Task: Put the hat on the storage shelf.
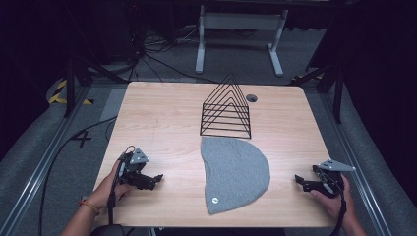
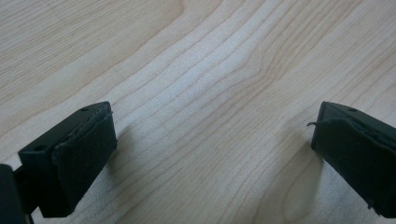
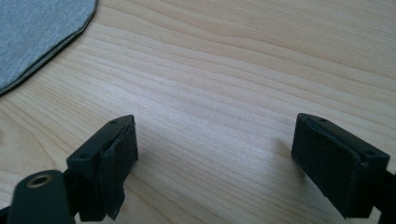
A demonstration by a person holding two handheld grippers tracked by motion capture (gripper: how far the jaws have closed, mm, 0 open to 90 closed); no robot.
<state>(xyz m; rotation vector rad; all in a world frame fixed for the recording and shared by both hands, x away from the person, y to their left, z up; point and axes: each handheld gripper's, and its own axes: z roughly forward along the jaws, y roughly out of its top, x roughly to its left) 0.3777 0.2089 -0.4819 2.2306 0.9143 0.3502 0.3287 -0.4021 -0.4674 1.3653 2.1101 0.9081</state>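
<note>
Both grippers, left gripper (image 1: 156, 178) and right gripper (image 1: 298, 180), jaws wide apart, empty. Grey hat (image 1: 236, 169): soft, light, floppy; best pinched at rim.

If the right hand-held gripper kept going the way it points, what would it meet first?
Probably the grey beanie: the right hand-held gripper, open over bare table, points toward its curved edge. Its jaws tilt down, so it might touch the wood first.
</note>
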